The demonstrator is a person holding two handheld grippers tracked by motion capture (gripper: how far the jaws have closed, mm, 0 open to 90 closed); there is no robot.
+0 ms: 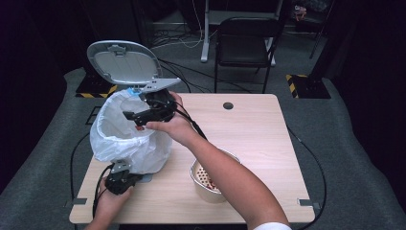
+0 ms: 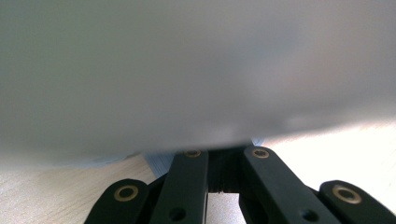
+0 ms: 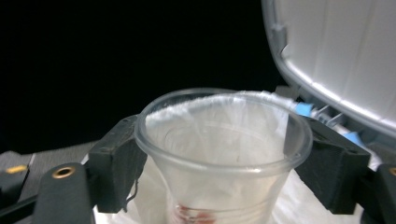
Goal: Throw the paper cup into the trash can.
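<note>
A clear, ribbed plastic cup (image 3: 223,154) is flanked by the jaws of the right gripper (image 1: 143,114), spread wide at its rim, above the white-lined bin (image 1: 125,139) at the table's (image 1: 258,139) left edge. The left gripper (image 1: 119,181), shut, is pressed against the bin's base near the front-left corner. The thin, slippery cup is best let fall only when centred over the crinkled liner.

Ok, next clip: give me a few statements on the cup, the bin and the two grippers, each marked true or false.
1. The right gripper has a clear plastic cup between its jaws. True.
2. The bin's lid is closed. False: it stands open behind the bag-lined bin.
3. The cup is over the perforated bowl. False: it is over the bin.
4. The left gripper sits at the bin's near base. True.
5. The bin liner is black. False: it is white.
</note>
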